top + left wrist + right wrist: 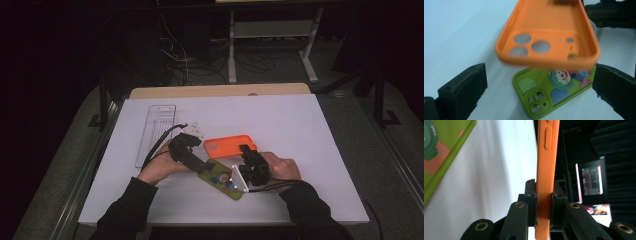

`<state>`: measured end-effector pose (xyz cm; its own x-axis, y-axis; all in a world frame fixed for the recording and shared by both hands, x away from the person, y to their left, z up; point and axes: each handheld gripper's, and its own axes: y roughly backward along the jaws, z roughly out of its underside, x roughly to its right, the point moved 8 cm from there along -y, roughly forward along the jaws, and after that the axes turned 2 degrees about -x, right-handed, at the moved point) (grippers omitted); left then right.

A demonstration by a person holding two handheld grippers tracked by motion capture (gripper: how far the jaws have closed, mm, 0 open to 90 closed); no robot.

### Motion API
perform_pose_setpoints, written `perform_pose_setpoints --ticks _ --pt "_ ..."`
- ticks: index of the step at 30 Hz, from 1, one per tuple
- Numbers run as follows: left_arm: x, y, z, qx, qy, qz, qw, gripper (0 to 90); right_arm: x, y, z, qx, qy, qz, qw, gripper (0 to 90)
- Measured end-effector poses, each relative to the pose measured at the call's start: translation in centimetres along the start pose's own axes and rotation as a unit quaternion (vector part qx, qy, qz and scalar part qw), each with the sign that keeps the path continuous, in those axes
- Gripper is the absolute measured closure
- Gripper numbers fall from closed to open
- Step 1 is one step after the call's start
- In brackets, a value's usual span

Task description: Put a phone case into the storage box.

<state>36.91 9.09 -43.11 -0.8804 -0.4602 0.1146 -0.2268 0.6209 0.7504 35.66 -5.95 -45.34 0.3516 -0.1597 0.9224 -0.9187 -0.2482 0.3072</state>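
Tabletop (300, 150): white and bare beneath both claws; a fall lands flat.
Orange phone case (549, 32): clamped by its edge in the right claw (544, 202), raised ahead of the left claw; may twist loose.
Green phone case (554, 92): lies between the wide-open left claw (536, 87) jaws; could skid if nudged.

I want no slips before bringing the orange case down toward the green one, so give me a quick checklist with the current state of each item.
1. Right gripper clamped on orange case: ok, jaws shut on its edge.
2. Orange case lifted off the table: ok, it hangs above the green case.
3. Left gripper open: ok, jaws stand wide apart.
4. Green case flat, camera cutouts visible: ok.
5. Left gripper steadying green case: not ok, jaws are apart from it.
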Motion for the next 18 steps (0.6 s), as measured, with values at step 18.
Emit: perform_pose_setpoints --ticks 18 --pt "-0.1 -0.3 0.4 -0.012 -0.010 -0.004 0.9999 0.0 1.5 -0.1 2.1 0.012 -0.258 -0.099 0.9610 77.8"
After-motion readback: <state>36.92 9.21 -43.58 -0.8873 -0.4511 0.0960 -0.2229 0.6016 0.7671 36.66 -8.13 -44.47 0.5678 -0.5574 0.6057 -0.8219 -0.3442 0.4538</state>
